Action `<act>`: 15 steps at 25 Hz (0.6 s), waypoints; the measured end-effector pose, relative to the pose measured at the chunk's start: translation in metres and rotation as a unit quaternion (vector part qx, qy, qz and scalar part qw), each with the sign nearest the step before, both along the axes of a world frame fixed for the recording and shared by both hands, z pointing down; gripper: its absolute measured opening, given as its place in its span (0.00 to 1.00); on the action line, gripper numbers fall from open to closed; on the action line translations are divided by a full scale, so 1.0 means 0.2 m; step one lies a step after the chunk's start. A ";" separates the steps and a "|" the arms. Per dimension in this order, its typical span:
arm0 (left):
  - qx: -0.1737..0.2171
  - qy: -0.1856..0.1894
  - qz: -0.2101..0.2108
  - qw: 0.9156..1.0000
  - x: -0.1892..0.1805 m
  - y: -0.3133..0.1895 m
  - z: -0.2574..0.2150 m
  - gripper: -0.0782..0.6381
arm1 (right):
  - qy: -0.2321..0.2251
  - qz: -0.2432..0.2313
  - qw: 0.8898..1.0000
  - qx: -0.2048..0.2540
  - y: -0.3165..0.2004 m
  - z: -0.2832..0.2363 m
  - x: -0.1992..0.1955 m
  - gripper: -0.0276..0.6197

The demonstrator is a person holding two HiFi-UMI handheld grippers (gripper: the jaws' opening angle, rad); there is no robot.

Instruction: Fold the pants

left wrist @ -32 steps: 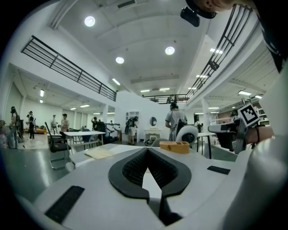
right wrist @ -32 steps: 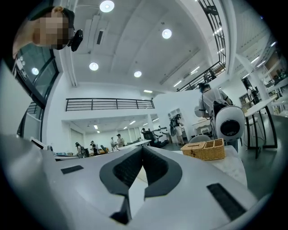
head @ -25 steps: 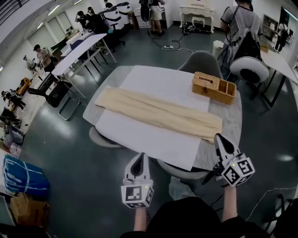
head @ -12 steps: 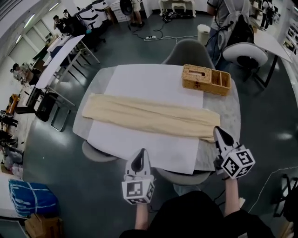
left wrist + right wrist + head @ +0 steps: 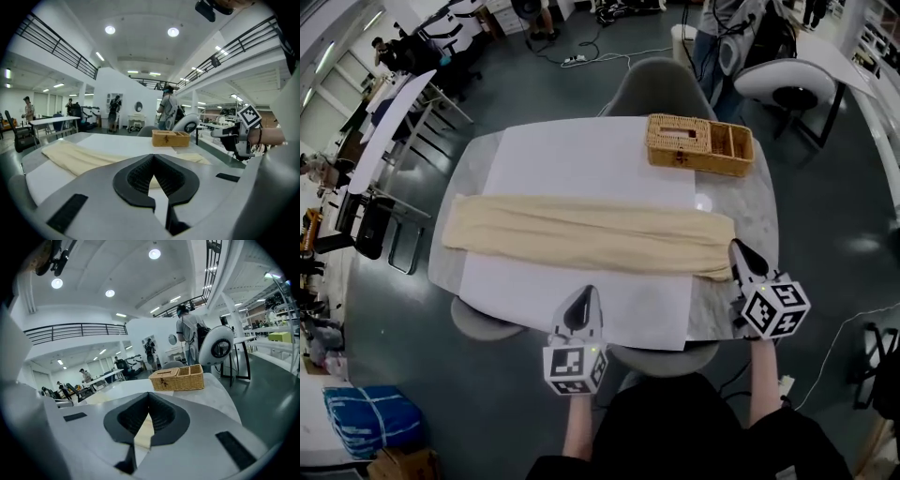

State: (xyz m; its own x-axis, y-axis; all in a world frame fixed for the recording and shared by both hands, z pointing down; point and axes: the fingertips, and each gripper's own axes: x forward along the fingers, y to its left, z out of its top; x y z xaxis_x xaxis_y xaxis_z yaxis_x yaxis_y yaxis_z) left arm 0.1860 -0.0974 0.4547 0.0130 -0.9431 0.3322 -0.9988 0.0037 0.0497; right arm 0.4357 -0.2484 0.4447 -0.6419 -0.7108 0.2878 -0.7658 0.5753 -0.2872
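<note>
Room: big open workshop, ppl standing round benches along the upper edge; they're not touching our job.
Table: marble top sitting mid-frame, with a white sheet covering most of it, prob. as a clean base for cloth.
Pants: cream, lying flat as one long strip left-to-right across the sheet. The right end is reaching past the sheet onto bare marble. Legs are looking stacked lengthwise already.
Basket: wicker, sitting upper right, well apart from the pants, so it's leaving fold room free.
Left gripper: we're holding it low centre over the sheet's near edge, apart from the pants. Jaws are pressing together, nothing in them.
Right gripper: we're hovering it just beside the pants' right end. Jaws are together too, empty. Touching cloth or not, we can't tell.
Reading: we're judging this as lining up, no fold begun yet.
</note>
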 end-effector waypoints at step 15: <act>-0.056 0.022 0.128 0.990 0.18 -0.34 0.24 0.13 | 0.072 0.053 0.987 -0.133 -0.15 0.48 0.16 0.07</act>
